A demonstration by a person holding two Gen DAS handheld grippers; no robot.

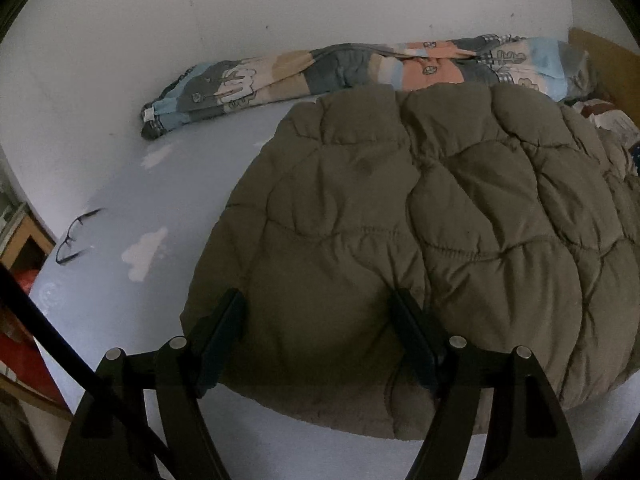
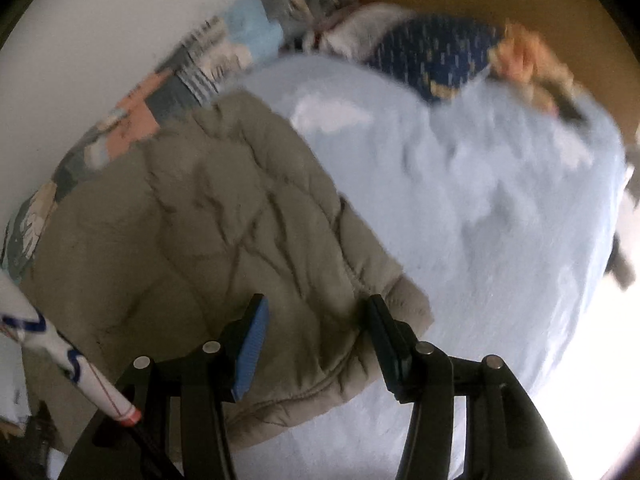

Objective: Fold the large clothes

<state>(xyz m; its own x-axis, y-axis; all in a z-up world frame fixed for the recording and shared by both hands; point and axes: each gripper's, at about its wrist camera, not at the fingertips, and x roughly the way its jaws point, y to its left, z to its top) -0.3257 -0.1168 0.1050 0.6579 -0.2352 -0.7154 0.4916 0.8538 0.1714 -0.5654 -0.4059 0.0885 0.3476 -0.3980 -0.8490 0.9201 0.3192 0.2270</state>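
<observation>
My left gripper (image 1: 320, 336) is spread wide w/ nothing in it, hovering over the near edge of the puffy olive-brown quilted jacket (image 1: 420, 220), which lies bundled on the pale blue bed sheet (image 1: 168, 200), thin black-framed glasses (image 1: 74, 236) well apart to the left. My right gripper (image 2: 316, 340) is also spread & empty, over the jacket's near right corner. Best, I think: bite deep thru all layers at both spots, since the padding looks slippery & bulky, then lift evenly.
</observation>
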